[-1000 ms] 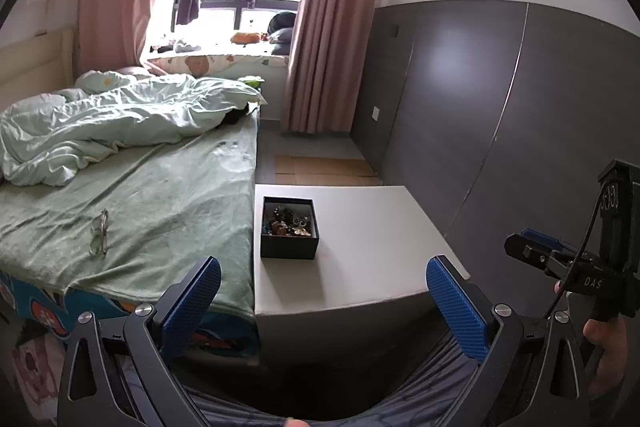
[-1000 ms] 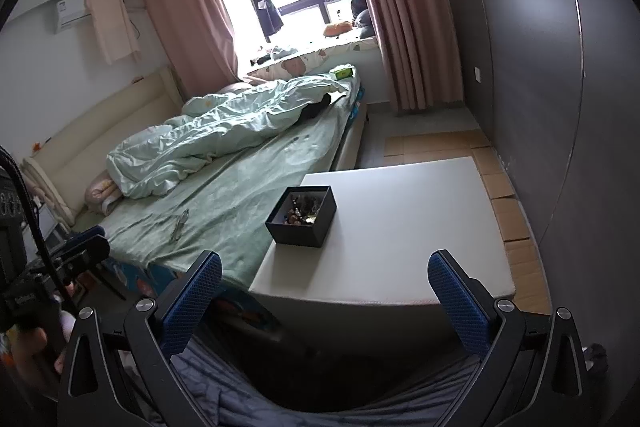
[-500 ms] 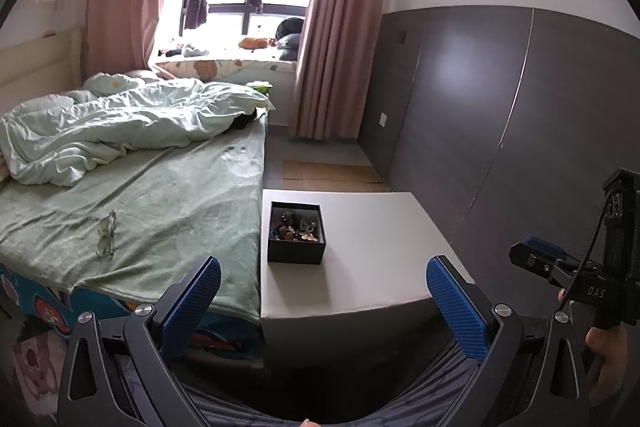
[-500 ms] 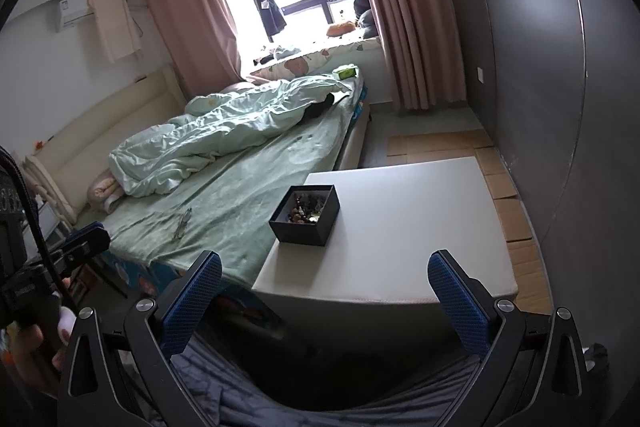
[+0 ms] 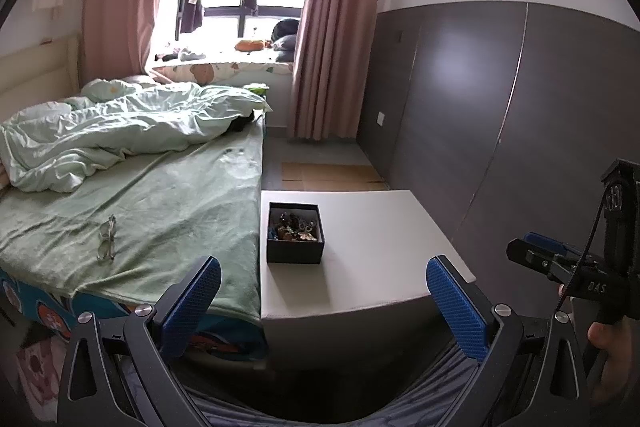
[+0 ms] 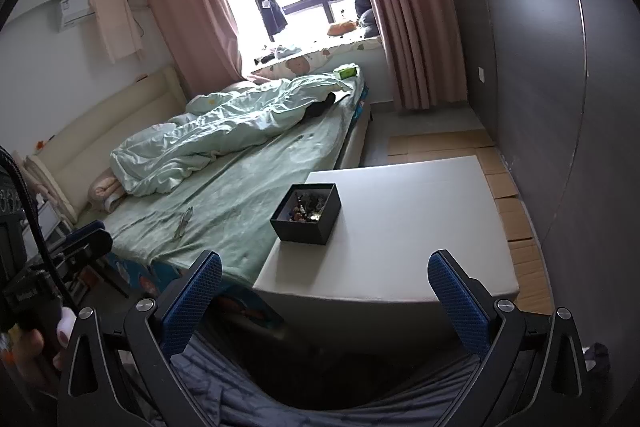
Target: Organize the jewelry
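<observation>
Hovering wide-open — both grippers [image 5: 323, 291] [image 6: 325, 283] short of the jewelry box [image 5: 295, 237].

Black box [image 5: 295, 254] (white table [image 5: 380, 239])

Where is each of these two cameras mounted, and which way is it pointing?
Left wrist view: on the left hand-held gripper, facing the small black open jewelry box on the white low table; the right hand-held gripper shows at its edge.
Right wrist view: on the right hand-held gripper, facing the same box from further right; a hand shows.
Both share box, table and green bed.
</observation>
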